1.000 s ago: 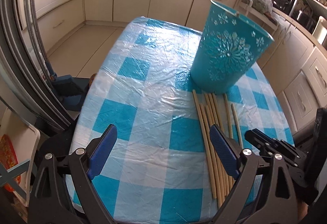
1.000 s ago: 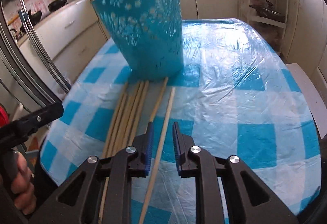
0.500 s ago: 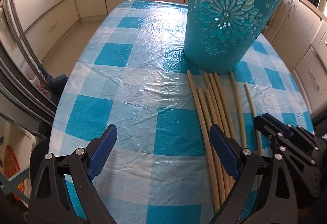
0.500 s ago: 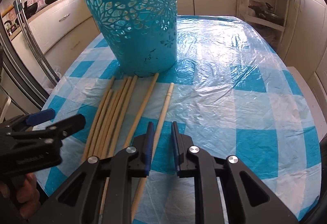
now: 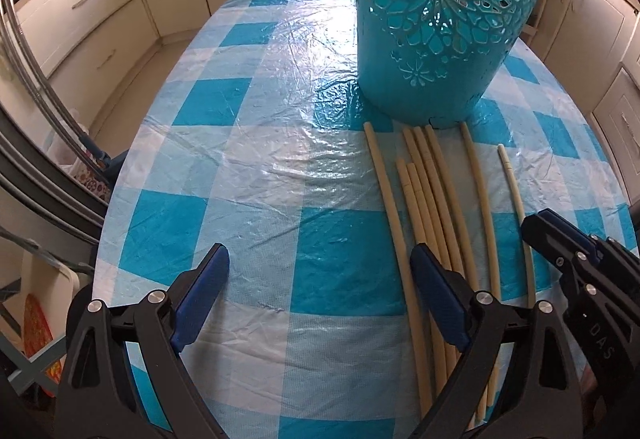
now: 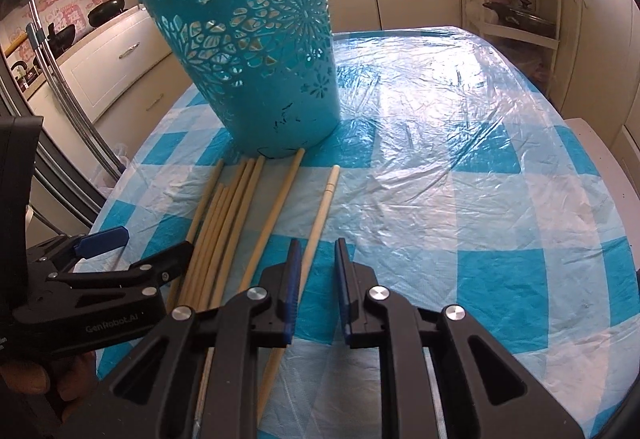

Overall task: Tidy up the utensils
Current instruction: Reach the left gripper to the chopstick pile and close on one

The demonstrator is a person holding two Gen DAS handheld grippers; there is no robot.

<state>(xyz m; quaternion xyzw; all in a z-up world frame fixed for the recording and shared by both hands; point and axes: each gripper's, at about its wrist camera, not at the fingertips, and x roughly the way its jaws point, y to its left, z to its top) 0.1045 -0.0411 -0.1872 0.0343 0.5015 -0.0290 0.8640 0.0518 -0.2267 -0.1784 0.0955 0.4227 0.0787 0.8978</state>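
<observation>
Checked tablecloth (image 6: 460, 167); rightmost chopstick (image 6: 320, 215) under right gripper (image 6: 316, 291) left finger.

White lettering "GenRobot.AI" is printed on the black body of the left tongs (image 6: 120, 255), at the lower left of the right wrist view. In the left wrist view, the letters "DAS" show on the right tongs (image 5: 560, 239), lower right.

Checked table (image 5: 248, 175) bears a teal basket (image 5: 436, 39) beside 7 chopsticks (image 5: 436, 207).
</observation>
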